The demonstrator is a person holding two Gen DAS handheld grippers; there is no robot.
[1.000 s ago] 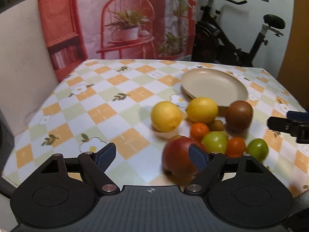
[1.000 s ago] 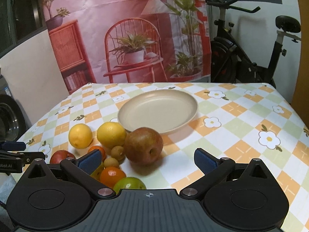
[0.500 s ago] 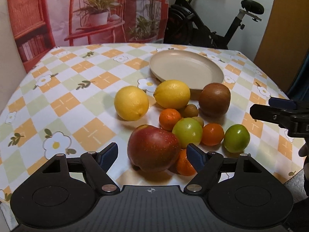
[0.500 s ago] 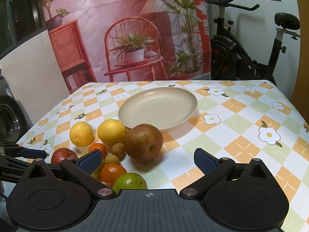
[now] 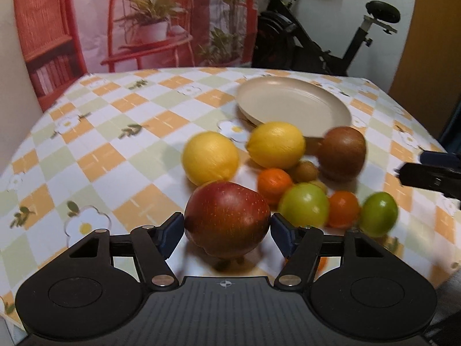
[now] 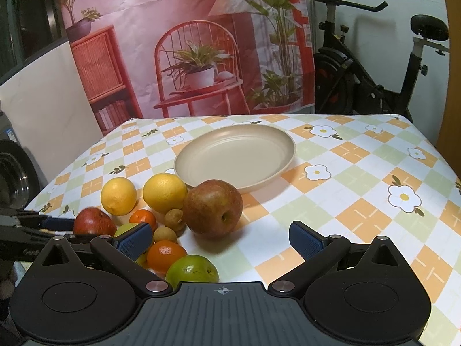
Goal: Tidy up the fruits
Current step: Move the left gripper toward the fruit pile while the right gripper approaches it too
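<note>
A red apple [image 5: 227, 219] sits between the blue pads of my left gripper [image 5: 227, 230], whose jaws are shut on it at both sides. The apple also shows in the right wrist view [image 6: 92, 221]. Beyond it lie two yellow lemons [image 5: 211, 158] [image 5: 276, 144], a brown apple [image 5: 341, 152], small oranges [image 5: 273, 181], green fruits [image 5: 304, 207] and a beige empty plate [image 5: 294, 102]. My right gripper [image 6: 220, 238] is open and empty, just in front of the brown apple [image 6: 212, 208], with the plate [image 6: 234, 157] beyond.
The table has an orange and green checked cloth [image 6: 360, 173]. A printed backdrop [image 6: 187, 43] and an exercise bike [image 6: 374, 66] stand behind it. The right gripper shows at the right edge of the left wrist view [image 5: 432, 173].
My left gripper has moved forward around the red apple and its jaws have closed onto it. The right gripper has barely moved.
</note>
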